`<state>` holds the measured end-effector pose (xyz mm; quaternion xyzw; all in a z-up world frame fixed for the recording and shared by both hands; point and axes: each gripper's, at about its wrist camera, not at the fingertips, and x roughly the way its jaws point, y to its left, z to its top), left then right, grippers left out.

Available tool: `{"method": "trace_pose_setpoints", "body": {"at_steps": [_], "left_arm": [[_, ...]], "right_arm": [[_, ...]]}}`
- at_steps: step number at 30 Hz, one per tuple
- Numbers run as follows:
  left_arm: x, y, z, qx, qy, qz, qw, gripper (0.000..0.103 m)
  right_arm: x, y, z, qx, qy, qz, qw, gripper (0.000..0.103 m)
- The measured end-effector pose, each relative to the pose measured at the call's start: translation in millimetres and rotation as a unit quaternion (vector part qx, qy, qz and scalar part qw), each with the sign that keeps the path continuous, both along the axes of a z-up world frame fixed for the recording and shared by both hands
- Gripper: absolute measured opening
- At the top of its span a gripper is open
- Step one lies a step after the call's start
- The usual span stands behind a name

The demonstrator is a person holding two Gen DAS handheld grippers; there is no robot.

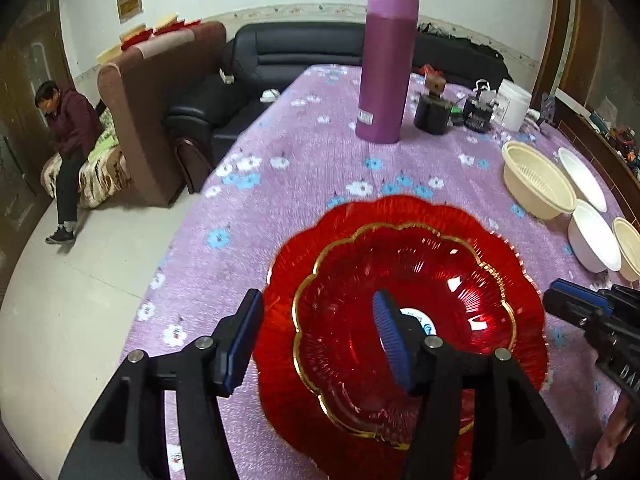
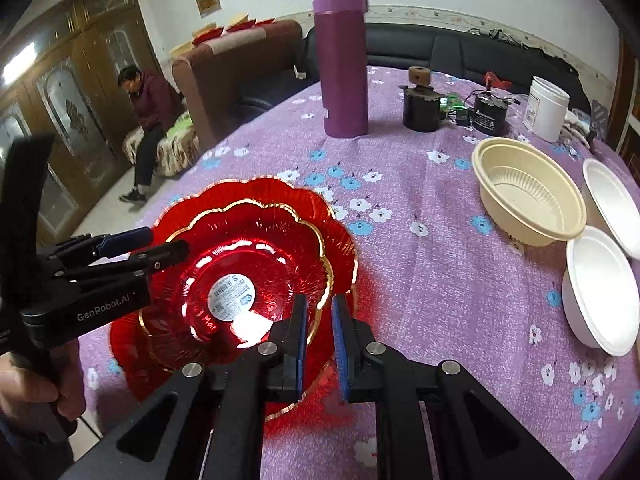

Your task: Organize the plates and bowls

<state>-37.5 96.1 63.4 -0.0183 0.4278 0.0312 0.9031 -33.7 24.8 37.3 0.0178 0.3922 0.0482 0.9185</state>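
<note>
Left wrist view: the left gripper (image 1: 316, 340) stands open, its jaws apart and astride the near-left rim of the stacked red glass plates (image 1: 440, 280) with scalloped gold-edged rims. One blue pad hangs outside the rim, the other over the inner plate; neither pad presses on the glass. The stack sits on the bench (image 1: 280, 184), which is covered in a purple flowered cloth. Beyond the gripper stands a tall purple flask (image 1: 386, 68). Off to its right lie a cream ribbed plastic bowl (image 1: 536, 184), then two white bowls (image 1: 592, 240) and, at the edge of view, another cream one. The right gripper (image 1: 560, 304) pokes in from the right, just beside the plates' far-right rim.

Right wrist view: the right gripper (image 2: 320, 344) is closed, its blue pads nearly together with only a thin gap and nothing in it, hovering over the plates' (image 2: 256, 248) near-right rim. The plates lie just ahead and to its left, a white label visible at the centre. The left gripper (image 2: 160, 242) reaches in from the left over the far rim, a hand (image 2: 28, 392) on its handle. The cream bowl (image 2: 528, 200) and white bowls (image 2: 600, 288) sit well to the right, the flask (image 2: 344, 60) straight ahead. A person (image 2: 148, 120) sits beyond the bench.
</note>
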Motion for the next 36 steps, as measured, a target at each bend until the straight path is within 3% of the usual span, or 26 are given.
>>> {"method": "trace_pose_setpoints", "body": {"at_steps": [8, 12, 19, 24, 28, 33, 36], "left_arm": [[-7.6, -35.4, 33.8, -0.018, -0.027, -0.049, 0.9983, 0.057], [-0.1, -75.8, 41.4, -0.034, -0.019, -0.096, 0.9946, 0.057], [32.0, -165.0, 35.7, -0.057, 0.014, -0.164, 0.9848, 0.056], [60.1, -217.4, 20.2, -0.093, 0.046, -0.189, 0.9764, 0.056], [82.1, -253.1, 4.3, -0.089, 0.067, -0.195, 0.9745, 0.056], [106.4, -272.2, -17.0, -0.073, 0.087, -0.182, 0.9767, 0.053], [115.5, -276.6, -21.0, -0.092, 0.082, -0.187, 0.9746, 0.048]], "right_arm": [[-41.3, -91.6, 28.9, 0.061, -0.042, -0.084, 0.994, 0.014], [-63.8, -146.9, 43.3, 0.064, -0.074, -0.141, 0.985, 0.013], [-74.1, -239.2, 42.8, 0.075, -0.073, -0.239, 0.965, 0.013], [-66.8, -271.6, 32.2, 0.101, -0.054, -0.253, 0.961, 0.013], [-57.1, -285.1, 26.7, 0.106, -0.042, -0.255, 0.96, 0.013], [-50.1, -295.9, 22.8, 0.111, -0.037, -0.254, 0.96, 0.013], [-45.3, -298.8, 18.9, 0.109, -0.032, -0.252, 0.961, 0.013]]}}
